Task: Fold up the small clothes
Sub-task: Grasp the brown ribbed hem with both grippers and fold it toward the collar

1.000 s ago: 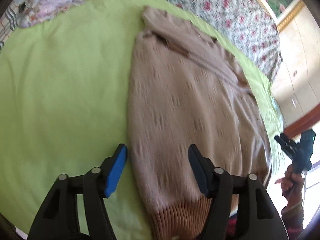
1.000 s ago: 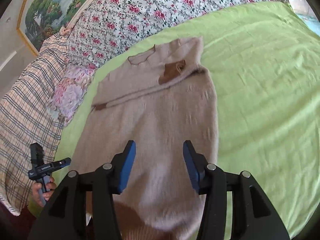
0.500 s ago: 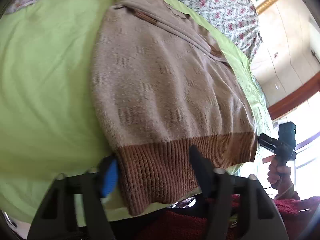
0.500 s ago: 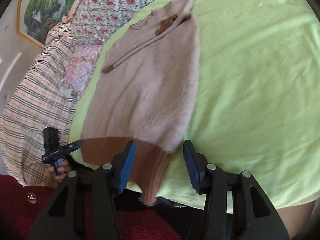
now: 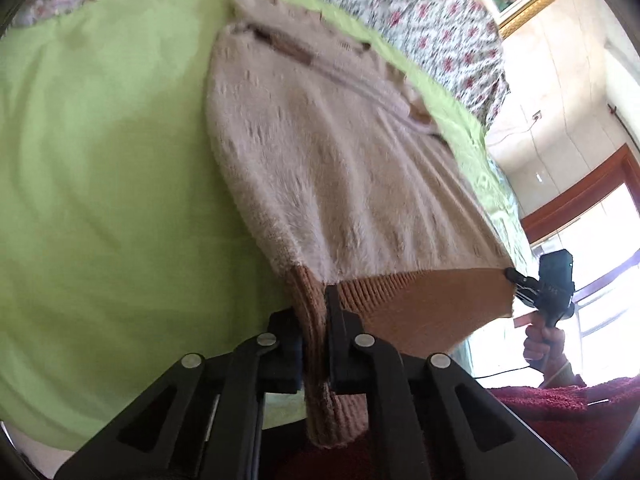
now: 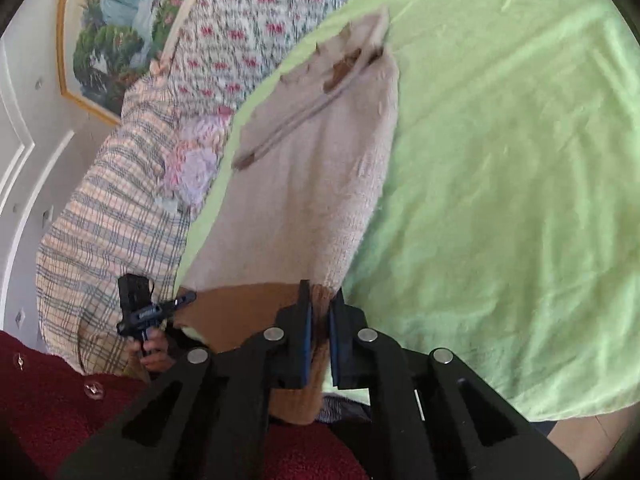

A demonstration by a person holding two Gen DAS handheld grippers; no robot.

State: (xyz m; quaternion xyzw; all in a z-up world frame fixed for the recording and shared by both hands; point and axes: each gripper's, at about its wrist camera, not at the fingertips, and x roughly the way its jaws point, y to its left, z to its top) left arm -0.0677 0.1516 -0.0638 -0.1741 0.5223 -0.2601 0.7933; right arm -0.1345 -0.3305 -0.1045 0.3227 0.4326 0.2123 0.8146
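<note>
Sweater lies near the bed's front edge, sheet bare either side; left gripper and right gripper, just closed, pinch its brown hem, whose ends hang hidden below.

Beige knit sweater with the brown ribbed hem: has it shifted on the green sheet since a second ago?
Yes. The beige knit sweater has its brown ribbed hem drawn past the green sheet's near edge, both grippers having just closed on it.

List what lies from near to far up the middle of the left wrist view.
left gripper, jaws just closed on the brown ribbed hem → beige sweater body → folded sleeve with brown cuff → green bedsheet edge → floral quilt
</note>
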